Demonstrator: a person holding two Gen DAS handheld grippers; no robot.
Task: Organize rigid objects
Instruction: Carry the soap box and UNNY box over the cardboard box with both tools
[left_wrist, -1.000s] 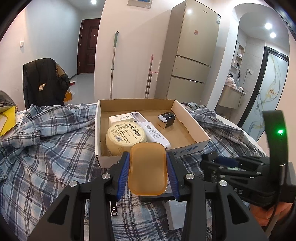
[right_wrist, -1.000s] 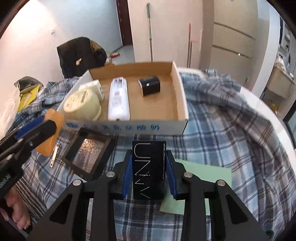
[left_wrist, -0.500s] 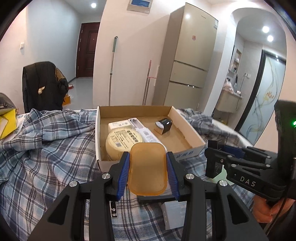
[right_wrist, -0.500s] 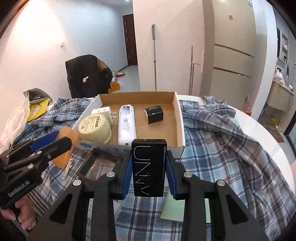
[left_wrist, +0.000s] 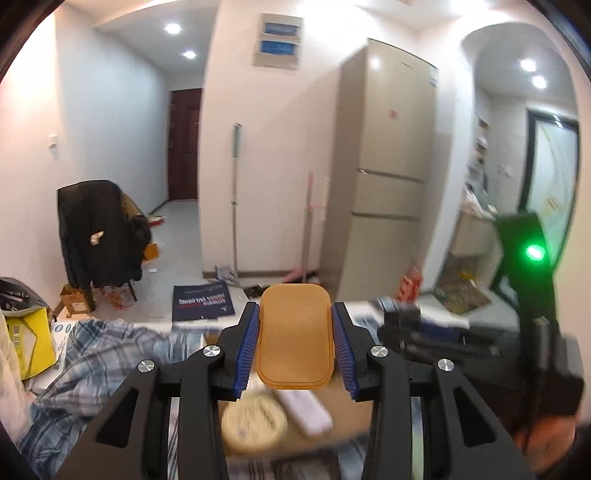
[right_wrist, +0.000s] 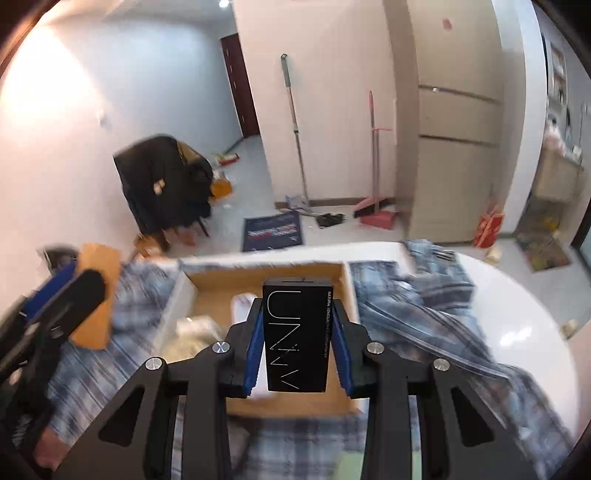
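Observation:
My left gripper (left_wrist: 295, 350) is shut on an orange plastic lid (left_wrist: 295, 338) and holds it above the cardboard box (left_wrist: 354, 406). Below it in the box lie a round cream tin (left_wrist: 254, 422) and a white remote (left_wrist: 304, 410), both blurred. My right gripper (right_wrist: 297, 350) is shut on a black UNNY box (right_wrist: 296, 334) and holds it above the same cardboard box (right_wrist: 314, 273). The left gripper with the orange lid (right_wrist: 98, 299) shows at the left of the right wrist view. The right gripper (left_wrist: 436, 332) shows at the right of the left wrist view.
A blue plaid cloth (right_wrist: 417, 291) covers the white table (right_wrist: 517, 325) around the box. Beyond stand a chair with a black jacket (left_wrist: 99, 236), a mop (left_wrist: 234, 199), a broom, and a beige fridge (left_wrist: 388, 177). A yellow bag (left_wrist: 31, 343) lies at left.
Both grippers have risen and moved forward over the box, holding their objects. The views now tilt up toward the room, with motion blur.

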